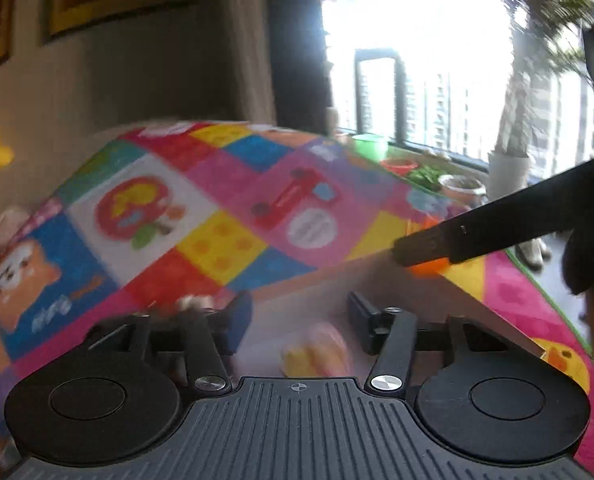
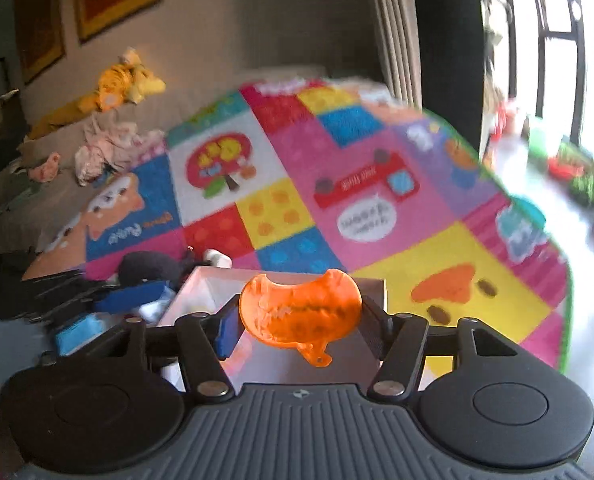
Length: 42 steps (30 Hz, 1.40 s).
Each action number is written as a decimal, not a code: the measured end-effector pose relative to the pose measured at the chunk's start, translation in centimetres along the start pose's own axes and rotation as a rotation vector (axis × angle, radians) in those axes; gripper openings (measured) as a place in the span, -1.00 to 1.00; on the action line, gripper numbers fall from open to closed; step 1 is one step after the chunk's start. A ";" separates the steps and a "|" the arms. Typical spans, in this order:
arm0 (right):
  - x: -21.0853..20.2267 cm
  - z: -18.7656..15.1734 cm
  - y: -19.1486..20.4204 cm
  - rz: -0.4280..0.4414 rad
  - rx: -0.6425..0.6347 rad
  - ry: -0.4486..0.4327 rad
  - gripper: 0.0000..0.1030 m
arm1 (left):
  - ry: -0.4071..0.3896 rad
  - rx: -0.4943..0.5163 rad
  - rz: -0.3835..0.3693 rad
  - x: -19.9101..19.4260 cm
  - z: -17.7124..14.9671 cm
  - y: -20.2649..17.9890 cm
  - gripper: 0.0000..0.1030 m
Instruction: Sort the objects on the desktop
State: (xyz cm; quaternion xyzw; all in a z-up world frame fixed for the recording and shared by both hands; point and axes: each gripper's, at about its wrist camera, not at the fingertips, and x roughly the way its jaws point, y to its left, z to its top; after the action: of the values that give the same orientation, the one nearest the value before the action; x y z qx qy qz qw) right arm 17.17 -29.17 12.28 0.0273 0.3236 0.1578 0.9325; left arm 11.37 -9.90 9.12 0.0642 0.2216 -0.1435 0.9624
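Observation:
My right gripper [image 2: 297, 320] is shut on an orange plastic toy [image 2: 299, 312], a flat curved piece with a small loop at the bottom, held above a pale box [image 2: 201, 292]. My left gripper [image 1: 299, 320] is open and empty, its blue pads [image 1: 239, 320] wide apart. Below it lies a blurred yellow and pink toy [image 1: 315, 354] on the pale surface [image 1: 317, 292]. In the left wrist view the other gripper reaches in from the right as a dark shape [image 1: 477, 236] with the orange toy [image 1: 429, 268] at its tip.
A colourful patchwork play mat [image 2: 337, 184] covers the floor behind. A dark soft object [image 2: 149, 266] and blue items [image 2: 133, 296] lie left of the box. Clothes and a yellow plush [image 2: 125, 84] lie on a sofa. Pots and a green bowl [image 1: 371, 146] stand by the window.

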 end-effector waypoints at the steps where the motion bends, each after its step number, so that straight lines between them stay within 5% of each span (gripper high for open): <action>1: 0.3 0.0 -0.2 0.004 0.009 0.002 0.19 | -0.004 -0.019 0.003 -1.0 -0.3 0.9 0.61; 9: -1.5 -2.1 0.7 -0.038 -0.049 -0.036 0.25 | 0.101 -0.121 0.133 -7.4 -7.4 5.4 0.82; 19: 0.1 -3.3 11.4 0.061 -0.296 -0.002 0.30 | 0.118 -0.273 0.254 -11.2 -13.7 8.5 0.88; 21: 1.8 -2.4 13.0 0.044 -0.288 0.006 0.07 | 0.118 -0.295 0.247 -11.5 -14.4 8.6 0.88; 26: 6.8 -1.4 15.9 -0.044 -0.316 0.044 -0.05 | 0.072 -0.367 0.227 -12.3 -14.9 9.4 0.92; 30: 8.9 -1.7 16.8 -0.065 -0.323 0.093 -0.56 | 0.038 -0.383 0.220 -12.8 -15.0 9.4 0.93; 37: 0.2 -1.9 16.5 0.085 -0.293 0.006 -0.68 | 0.032 -0.422 0.212 -12.9 -15.1 9.9 0.94; 42: -6.2 -4.9 14.0 0.254 -0.216 0.078 -0.68 | 0.040 -0.421 0.224 -12.8 -15.1 9.8 0.94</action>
State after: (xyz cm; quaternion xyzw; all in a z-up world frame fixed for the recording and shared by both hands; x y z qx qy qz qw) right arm 5.67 -18.04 14.28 -0.0383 0.3348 0.3093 0.8892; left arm -2.80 5.40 1.88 -0.1110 0.2573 0.0148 0.9598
